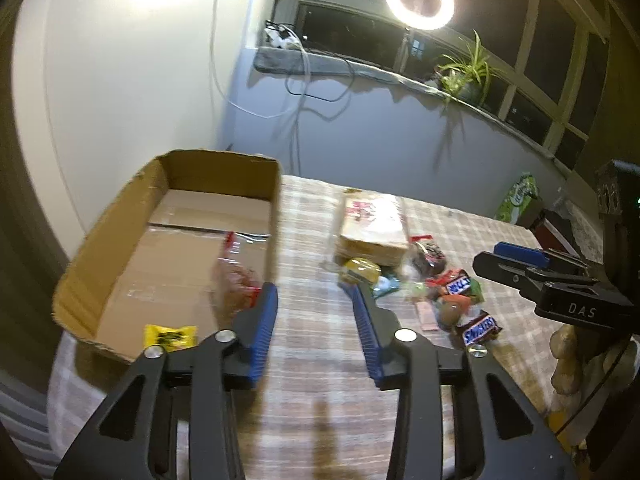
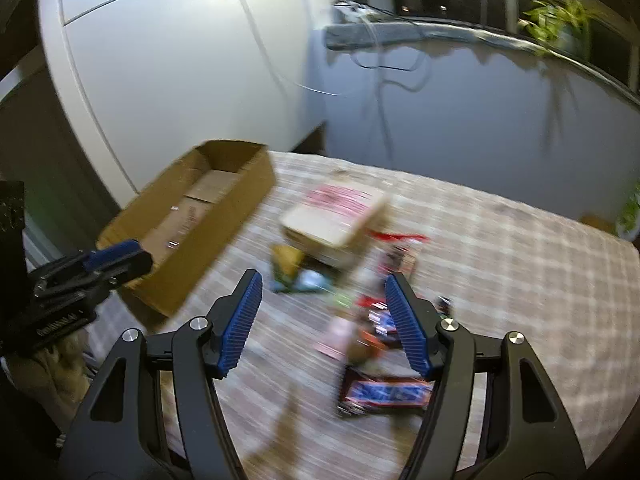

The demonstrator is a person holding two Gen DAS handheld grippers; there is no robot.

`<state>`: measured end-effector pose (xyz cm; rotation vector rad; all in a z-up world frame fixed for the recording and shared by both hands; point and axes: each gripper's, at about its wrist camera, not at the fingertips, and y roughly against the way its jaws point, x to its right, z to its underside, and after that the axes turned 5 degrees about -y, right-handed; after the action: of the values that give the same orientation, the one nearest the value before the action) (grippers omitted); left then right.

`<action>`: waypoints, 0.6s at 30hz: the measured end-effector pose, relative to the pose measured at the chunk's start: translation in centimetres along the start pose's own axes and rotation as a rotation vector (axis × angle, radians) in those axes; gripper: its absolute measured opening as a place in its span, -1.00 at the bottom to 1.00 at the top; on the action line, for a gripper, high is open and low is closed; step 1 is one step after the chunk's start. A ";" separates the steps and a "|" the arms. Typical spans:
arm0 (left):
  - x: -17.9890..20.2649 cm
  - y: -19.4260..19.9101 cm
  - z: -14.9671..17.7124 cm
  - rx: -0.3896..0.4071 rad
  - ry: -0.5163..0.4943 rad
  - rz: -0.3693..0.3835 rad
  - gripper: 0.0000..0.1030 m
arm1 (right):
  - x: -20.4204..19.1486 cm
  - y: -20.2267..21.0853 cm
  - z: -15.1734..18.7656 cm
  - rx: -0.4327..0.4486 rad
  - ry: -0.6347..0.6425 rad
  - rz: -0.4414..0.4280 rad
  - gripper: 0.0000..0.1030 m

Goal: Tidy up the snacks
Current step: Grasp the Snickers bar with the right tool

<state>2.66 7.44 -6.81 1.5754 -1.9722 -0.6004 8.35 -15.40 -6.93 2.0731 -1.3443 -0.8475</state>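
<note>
Left gripper [image 1: 314,300] over the checked worktop [image 1: 312,360], fingers apart with nothing between them, just right of the cardboard box [image 1: 120,240] at the worktop's left end. Only the left wrist view looks down into the box: a clear bag of reddish snacks [image 1: 236,276] by its right wall and a small yellow packet [image 1: 170,335] at the near edge. Loose snack pile sits right of the box: a big pale packet with red print [image 1: 374,224], a dark wrapped sweet [image 1: 430,258], a yellow-green packet [image 1: 360,271], two Snickers bars [image 1: 478,330]. Right gripper [image 1: 508,258] enters at the right edge of that view, side on, gap not readable there.

Right wrist view is heavily blurred. Right gripper [image 2: 322,312] fingers stand wide apart, empty, above the pile; one Snickers bar [image 2: 386,394] lies on the worktop below, closest to its right finger [image 2: 406,326], not touching as far as visible. Here the box interior is mostly hidden by its wall, and the left gripper [image 2: 116,258] shows at the left by the box's near corner
</note>
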 end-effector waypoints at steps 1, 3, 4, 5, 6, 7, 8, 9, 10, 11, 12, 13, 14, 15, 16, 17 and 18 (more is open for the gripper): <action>0.5 -0.2 0.0 -0.005 -0.006 0.007 -0.26 | 0.7 0.1 0.3 -0.005 -0.007 0.010 0.40; 1.2 -0.5 0.0 -0.013 -0.013 0.017 -0.26 | 2.1 0.4 0.9 -0.016 -0.020 0.028 0.47; 1.6 -0.7 0.1 -0.018 -0.018 0.023 -0.26 | 2.6 0.4 1.1 -0.021 -0.023 0.035 0.48; 2.0 -0.9 0.1 -0.025 -0.023 0.030 -0.26 | 3.0 0.5 1.4 -0.028 -0.025 0.043 0.49; 2.3 -1.1 0.1 -0.030 -0.027 0.036 -0.26 | 3.5 0.5 1.7 -0.036 -0.026 0.052 0.50; 2.7 -1.4 0.2 -0.037 -0.033 0.043 -0.25 | 3.9 0.5 2.0 -0.044 -0.026 0.060 0.54; 3.1 -1.6 0.2 -0.044 -0.038 0.051 -0.25 | 4.3 0.5 2.3 -0.053 -0.026 0.066 0.61; 3.5 -1.9 0.2 -0.051 -0.043 0.059 -0.25 | 4.6 0.5 2.6 -0.061 -0.023 0.068 0.63; 3.8 -2.2 0.3 -0.057 -0.047 0.066 -0.25 | 4.8 0.4 2.9 -0.069 -0.019 0.069 0.66; 4.3 -2.5 0.3 -0.065 -0.051 0.075 -0.25 | 5.0 0.3 3.2 -0.079 -0.013 0.070 0.66; 4.7 -2.8 0.4 -0.074 -0.058 0.086 -0.25 | 5.0 0.2 3.6 -0.086 -0.008 0.071 0.66; 5.1 -3.0 0.4 -0.080 -0.063 0.095 -0.25 | 5.1 0.1 3.8 -0.094 -0.001 0.070 0.66; 5.6 -3.3 0.4 -0.088 -0.068 0.105 -0.25 | 5.1 -0.1 4.0 -0.100 0.005 0.069 0.66; 6.1 -3.7 0.4 -0.097 -0.072 0.119 -0.25 | 4.9 -0.3 4.3 -0.108 0.014 0.066 0.66; 6.4 -3.9 0.4 -0.103 -0.074 0.129 -0.25 | 4.8 -0.5 4.6 -0.115 0.022 0.062 0.66; 6.8 -4.3 0.4 -0.111 -0.077 0.141 -0.25 | 4.7 -0.6 4.8 -0.121 0.030 0.057 0.66; 7.3 -4.7 0.4 -0.121 -0.081 0.156 -0.25 | 4.5 -0.8 5.1 -0.127 0.039 0.052 0.66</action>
<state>4.65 -0.75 -9.15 1.3303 -2.0546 -0.7149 6.45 -19.72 -11.93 1.9402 -1.2839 -0.8435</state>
